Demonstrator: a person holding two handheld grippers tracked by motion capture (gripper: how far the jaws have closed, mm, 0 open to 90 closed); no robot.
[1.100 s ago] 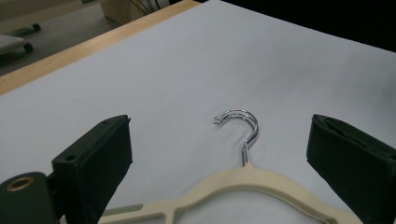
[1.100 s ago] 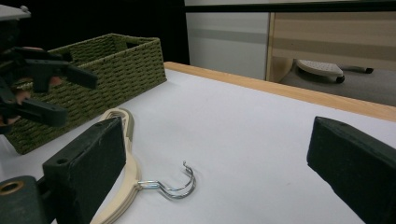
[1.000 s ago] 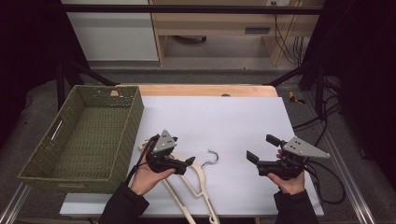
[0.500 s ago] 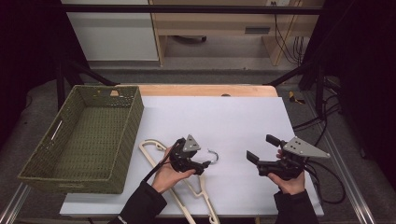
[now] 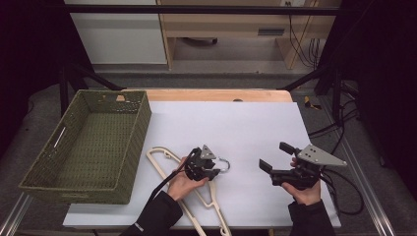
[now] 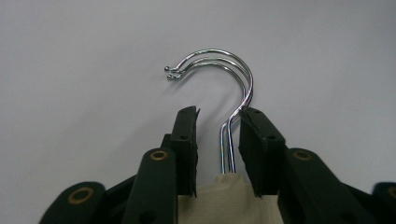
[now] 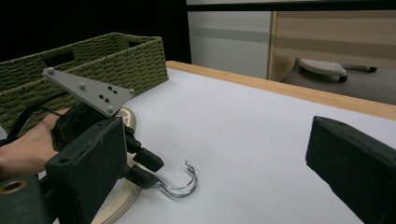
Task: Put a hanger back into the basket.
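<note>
The hangers (image 5: 196, 196), cream-coloured and stacked in a pair, are lying on the white worktop (image 5: 236, 123) near its front edge, just right of the green woven basket (image 5: 88, 142). Their two chrome hooks (image 6: 224, 79) are sitting one on top of the other, curling over to the left in the left gripper view, with the twin wire necks running down into the pale hanger body.

The left claw (image 6: 217, 133) is sitting right at those necks, and its jaws have just been closing in. The wires are standing between the jaws, resting against the right-hand pad (image 6: 254, 140), while a clear gap is showing beside the left-hand one, so the claw is not clenched on them yet and is gripping nothing. In the high view the left claw (image 5: 212, 169) is lying low over the hangers, where the hooks (image 5: 223, 163) are poking out to the right, with the person's left hand (image 5: 181, 177) wrapped around it and its cable trailing back along the dark sleeve.

Over to the right, the right claw (image 5: 275, 157) is hovering above bare worktop, well apart from the hangers, jaws standing wide and released, nothing between them. The right hand (image 5: 305, 189) is holding it level, the jaws pointing left towards the hangers. From the right gripper view, the left claw (image 7: 144, 168) is lying across the hanger (image 7: 119, 198) with the hooks (image 7: 182, 184) just beyond its tips.

Behind the worktop, a wooden strip (image 5: 216, 95) is running along the far edge.
</note>
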